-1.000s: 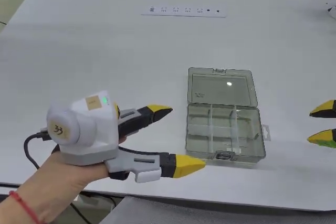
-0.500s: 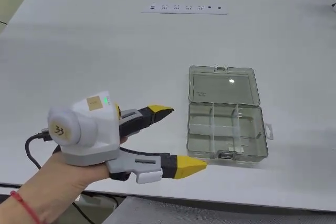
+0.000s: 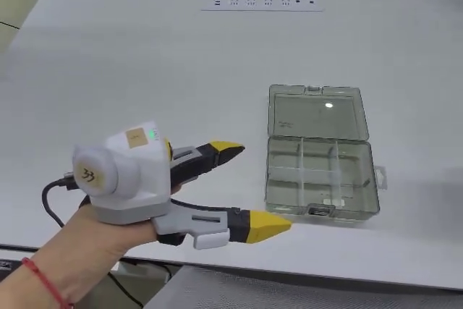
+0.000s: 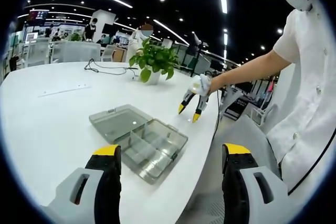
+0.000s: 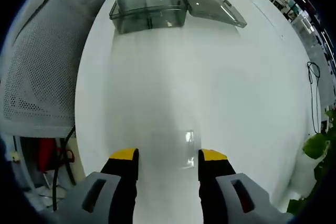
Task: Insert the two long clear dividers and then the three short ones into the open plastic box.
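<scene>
The left gripper (image 3: 265,187) is hovering in the lower left of the head view, with a hand (image 3: 94,244) holding it and its jaws spreading wide around nothing. The open plastic box (image 3: 318,115) is sitting on the white tabletop (image 3: 145,70) right of centre, its lid lying flat and clear dividers (image 3: 322,171) standing inside. The right gripper (image 5: 168,155) is hanging over bare tabletop at the bottom of its own view, jaws parted and empty, well apart from the box.

Bright even overhead light, glare spot on box lid (image 3: 315,113), soft shadows, fisheye edges bent
</scene>
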`<action>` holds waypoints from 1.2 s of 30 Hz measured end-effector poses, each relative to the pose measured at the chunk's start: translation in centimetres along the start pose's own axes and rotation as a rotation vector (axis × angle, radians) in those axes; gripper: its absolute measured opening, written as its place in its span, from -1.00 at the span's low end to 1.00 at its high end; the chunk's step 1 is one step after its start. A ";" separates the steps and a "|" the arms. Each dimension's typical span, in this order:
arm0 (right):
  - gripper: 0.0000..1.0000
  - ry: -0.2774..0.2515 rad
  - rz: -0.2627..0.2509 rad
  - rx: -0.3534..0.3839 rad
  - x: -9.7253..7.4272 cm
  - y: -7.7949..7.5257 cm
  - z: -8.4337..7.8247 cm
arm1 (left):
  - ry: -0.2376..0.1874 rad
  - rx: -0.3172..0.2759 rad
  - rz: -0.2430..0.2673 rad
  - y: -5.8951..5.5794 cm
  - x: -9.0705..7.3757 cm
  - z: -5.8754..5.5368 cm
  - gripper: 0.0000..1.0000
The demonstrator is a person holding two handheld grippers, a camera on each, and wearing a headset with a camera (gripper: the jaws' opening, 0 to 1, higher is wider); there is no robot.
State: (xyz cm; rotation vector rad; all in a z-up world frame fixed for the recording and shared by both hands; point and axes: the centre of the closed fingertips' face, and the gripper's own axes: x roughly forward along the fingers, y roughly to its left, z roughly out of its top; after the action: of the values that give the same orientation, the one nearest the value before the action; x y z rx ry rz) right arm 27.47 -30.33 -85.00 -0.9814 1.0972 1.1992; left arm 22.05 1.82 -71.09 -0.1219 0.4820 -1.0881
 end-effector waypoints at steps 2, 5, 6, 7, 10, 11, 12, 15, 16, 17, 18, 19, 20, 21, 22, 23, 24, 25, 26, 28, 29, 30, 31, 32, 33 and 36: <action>-0.09 0.002 0.002 -0.003 0.1 0.0 -0.1 | 0.000 -0.002 0.000 0.0 0.0 0.0 0.59; -0.13 0.002 0.003 -0.004 0.0 -0.2 0.0 | 0.003 -0.004 0.001 0.1 0.0 -0.1 0.59; -0.15 0.002 0.001 -0.005 0.0 -0.3 0.0 | 0.003 -0.003 0.001 0.1 0.0 -0.1 0.59; -0.15 0.003 0.001 -0.004 0.0 -0.3 0.0 | 0.003 -0.003 0.001 0.1 0.0 -0.1 0.59; -0.17 0.008 -0.001 -0.009 0.0 -0.2 0.0 | 0.002 -0.003 0.002 0.2 0.0 -0.1 0.59; -0.19 0.009 0.000 -0.009 0.0 -0.1 0.0 | 0.001 -0.003 0.002 0.2 0.0 -0.1 0.59; -0.22 0.009 0.000 -0.010 -0.1 -0.1 0.0 | 0.000 -0.004 0.002 0.3 0.0 0.0 0.59; -0.34 0.011 -0.002 -0.008 -0.1 -0.2 -0.1 | 0.002 0.001 0.000 0.3 0.0 0.0 0.59; -0.34 0.010 -0.004 -0.004 -0.1 -0.2 -0.1 | 0.001 0.000 -0.001 0.3 0.0 0.0 0.59; -0.34 0.011 -0.004 -0.005 0.0 -0.3 -0.3 | 0.000 0.001 -0.001 0.3 0.0 0.0 0.59; -0.34 0.013 -0.006 -0.006 0.1 -0.4 -0.4 | -0.001 0.001 -0.001 0.2 0.0 0.1 0.59; -0.35 0.015 -0.009 -0.008 0.1 -0.4 -0.4 | -0.001 0.001 -0.001 0.2 0.0 0.1 0.59; -0.35 0.016 -0.011 -0.008 0.1 -0.4 -0.4 | -0.002 0.002 0.000 0.2 0.0 0.1 0.59; -0.35 0.017 -0.016 -0.007 0.1 -0.4 -0.4 | -0.002 0.001 0.000 0.2 0.0 0.1 0.59; -0.35 0.017 -0.020 -0.009 0.0 -0.4 -0.3 | -0.004 0.002 -0.001 0.2 0.0 0.1 0.60; -0.35 0.013 -0.024 -0.013 -0.1 -0.3 -0.1 | -0.005 0.003 -0.001 0.2 0.0 0.2 0.59; -0.35 0.008 -0.027 -0.017 -0.2 -0.2 0.1 | -0.006 0.003 -0.001 0.2 0.0 0.2 0.59; -0.35 0.004 -0.031 -0.020 -0.4 0.0 0.4 | -0.006 0.002 0.000 0.2 -0.1 0.2 0.60; -0.35 -0.002 -0.037 -0.022 -0.6 0.0 0.7 | -0.007 0.002 0.000 0.2 -0.1 0.2 0.60; -0.35 -0.022 -0.053 -0.029 -1.2 0.1 1.7 | -0.010 0.001 0.000 0.2 -0.1 0.3 0.60; -0.35 -0.030 -0.060 -0.032 -1.5 0.1 2.1 | -0.013 -0.001 -0.001 0.2 -0.1 0.3 0.60; -0.35 -0.044 -0.071 -0.037 -1.9 0.1 2.8 | -0.014 -0.003 -0.002 0.2 -0.1 0.4 0.59; -0.35 -0.053 -0.077 -0.040 -2.2 0.2 3.3 | -0.016 -0.006 -0.003 0.1 -0.1 0.5 0.59; -0.35 -0.066 -0.084 -0.042 -2.6 0.3 4.0 | -0.017 -0.008 -0.004 0.0 -0.1 0.6 0.59; -0.35 -0.070 -0.088 -0.043 -2.7 0.3 4.3 | -0.022 -0.004 -0.006 -0.1 0.0 0.7 0.59; -0.35 -0.107 -0.115 -0.059 -4.0 0.6 6.4 | -0.030 -0.006 -0.008 -0.2 0.0 1.1 0.58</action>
State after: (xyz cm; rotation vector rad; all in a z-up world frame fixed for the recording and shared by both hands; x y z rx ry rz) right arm 27.50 -24.81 -79.79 -0.9999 0.9138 1.1822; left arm 22.40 1.54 -70.04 -0.1456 0.4580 -1.0915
